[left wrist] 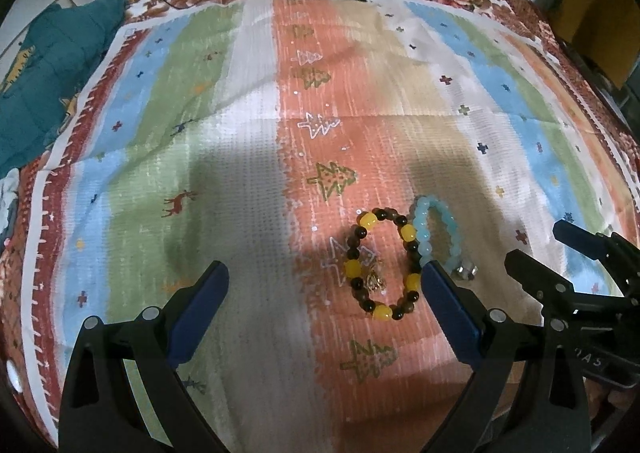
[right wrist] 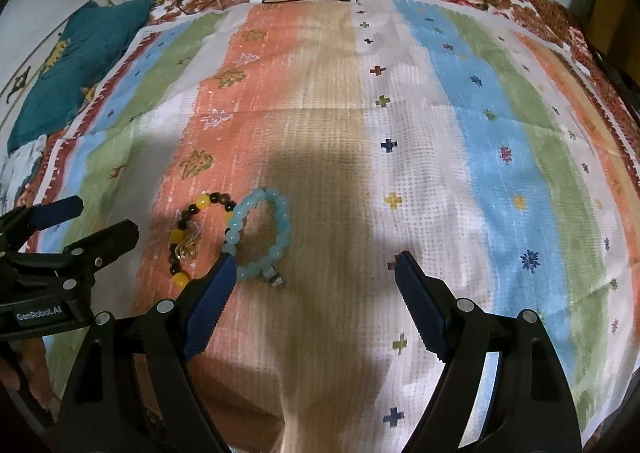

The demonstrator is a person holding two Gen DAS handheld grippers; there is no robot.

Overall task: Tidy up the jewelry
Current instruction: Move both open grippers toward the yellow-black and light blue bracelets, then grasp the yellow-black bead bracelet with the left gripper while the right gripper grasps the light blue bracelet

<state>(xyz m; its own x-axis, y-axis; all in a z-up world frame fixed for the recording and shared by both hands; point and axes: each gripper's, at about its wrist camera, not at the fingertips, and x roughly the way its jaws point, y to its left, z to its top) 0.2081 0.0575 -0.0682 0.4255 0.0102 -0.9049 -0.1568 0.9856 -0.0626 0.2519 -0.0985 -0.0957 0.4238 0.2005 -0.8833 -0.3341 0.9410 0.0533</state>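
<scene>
Bracelets: one amber-and-brown [left wrist: 384, 265], one pale-blue [left wrist: 438, 237].

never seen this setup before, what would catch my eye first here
Two bead bracelets lie side by side, touching, on the striped cloth: a yellow-and-dark bracelet and a pale blue bracelet to its right. Both tools hang open above the cloth, the left tool and the right tool, neither holding anything.

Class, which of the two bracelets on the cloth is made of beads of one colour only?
The pale blue bracelet; its neighbour, the yellow-and-dark bracelet, alternates two bead colours.
</scene>
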